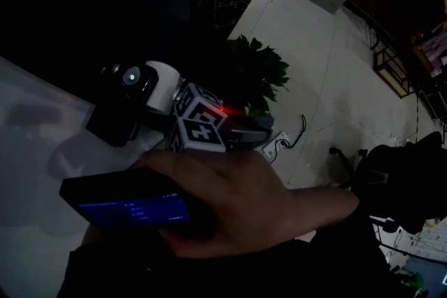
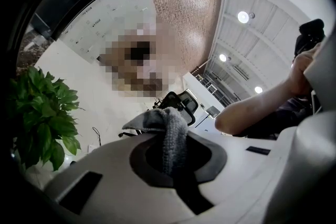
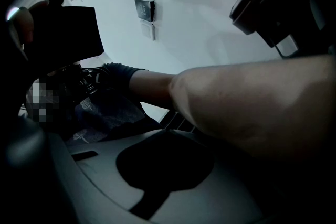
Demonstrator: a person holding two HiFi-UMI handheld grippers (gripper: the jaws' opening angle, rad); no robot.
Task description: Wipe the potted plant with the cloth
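While a bare hand holds a dark phone nearest to the head view, the left gripper has its jaws pinching a grey cloth. The right gripper has its jaws pressed together on nothing, and a forearm crosses above it. Farther off, the potted plant stands on the pale floor, apart from the cloth.
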